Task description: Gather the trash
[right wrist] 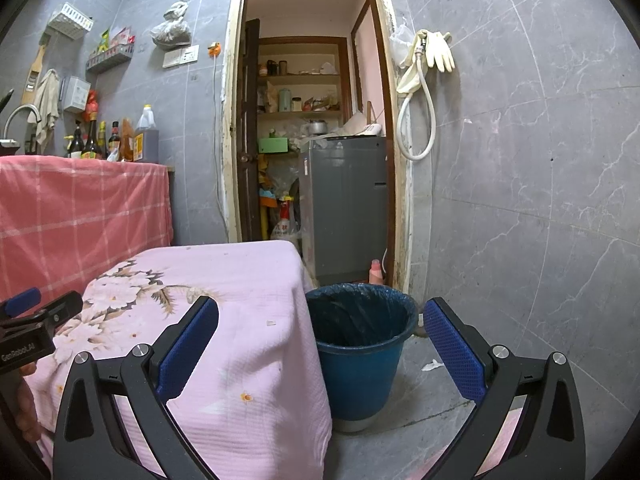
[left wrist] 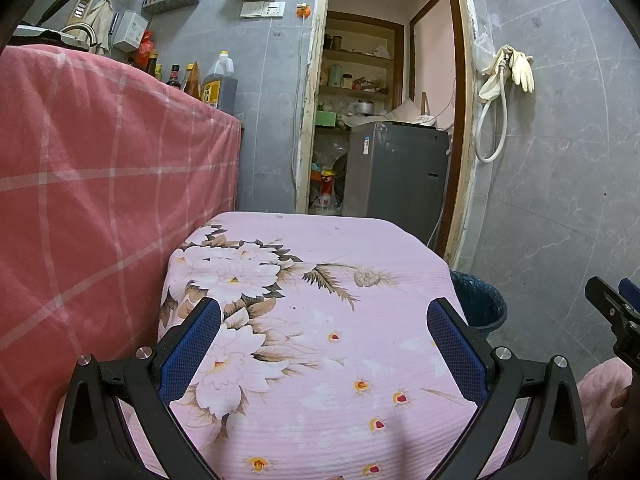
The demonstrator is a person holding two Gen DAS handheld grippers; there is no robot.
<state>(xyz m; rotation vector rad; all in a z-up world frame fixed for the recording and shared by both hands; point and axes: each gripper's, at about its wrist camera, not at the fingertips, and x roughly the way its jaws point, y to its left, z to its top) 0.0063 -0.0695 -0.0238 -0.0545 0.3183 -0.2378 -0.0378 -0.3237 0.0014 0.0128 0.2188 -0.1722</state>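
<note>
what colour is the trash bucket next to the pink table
Blue, with a dark liner bag inside. The bucket shows best in the right wrist view.

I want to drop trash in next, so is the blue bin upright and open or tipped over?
Upright and open. The blue bin stands on the floor beside the pink-covered table, no lid, its dark liner folded over the rim. What is inside cannot be told.

Blue bin (right wrist: 360, 372) upright, paper scrap (right wrist: 433, 365) beside

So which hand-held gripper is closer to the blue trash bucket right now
Right. The right hand-held gripper hangs open with the blue trash bucket straight ahead between its fingers. The left hand-held gripper, also open, is over the pink floral cloth, the bucket off to its right.
</note>
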